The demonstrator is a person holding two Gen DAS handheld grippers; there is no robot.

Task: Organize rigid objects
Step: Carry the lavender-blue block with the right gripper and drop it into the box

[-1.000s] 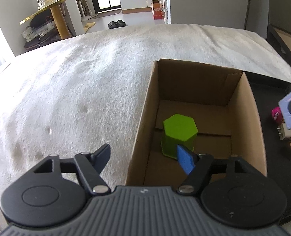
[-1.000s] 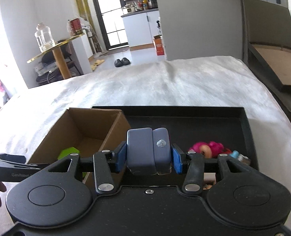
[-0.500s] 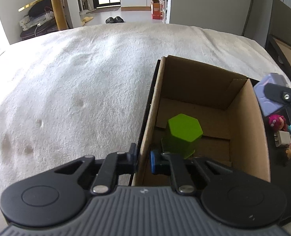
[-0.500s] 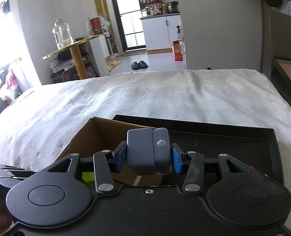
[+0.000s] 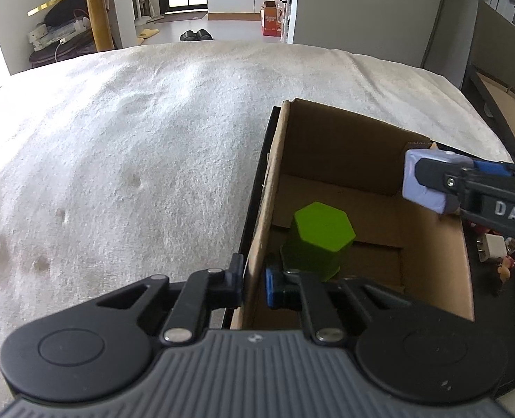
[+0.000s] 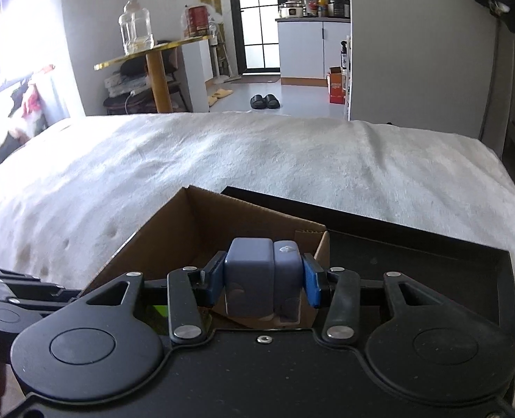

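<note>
On a bed covered with a white blanket [image 5: 125, 146], the left hand-held gripper [image 5: 252, 284] is pinching the near left wall of an open cardboard box [image 5: 435, 254], one finger outside the wall and the blue pad inside it. The box is sitting in the left end of a shallow black tray [image 6: 431, 254], touching the tray's left rim. Inside the box, a green hexagonal block [image 5: 318, 240] is standing on the floor just beyond the left gripper's inner finger, close enough that contact cannot be ruled out. The right hand-held gripper [image 6: 261, 284] is clamping a lavender-blue, rounded rectangular case [image 6: 261, 278] between its blue pads and is holding it in the air over the box's right wall, above the rim, as the left wrist view shows [image 5: 428, 183]. From the right wrist view the case is filling the gap between the fingers, with the box's far corner flap directly behind it and a sliver of the green block showing below the left finger. On the tray floor to the right of the box, a white plug adapter [image 5: 494, 247] and small toy figures [image 5: 506, 264] are lying together near the right gripper's arm.
</note>
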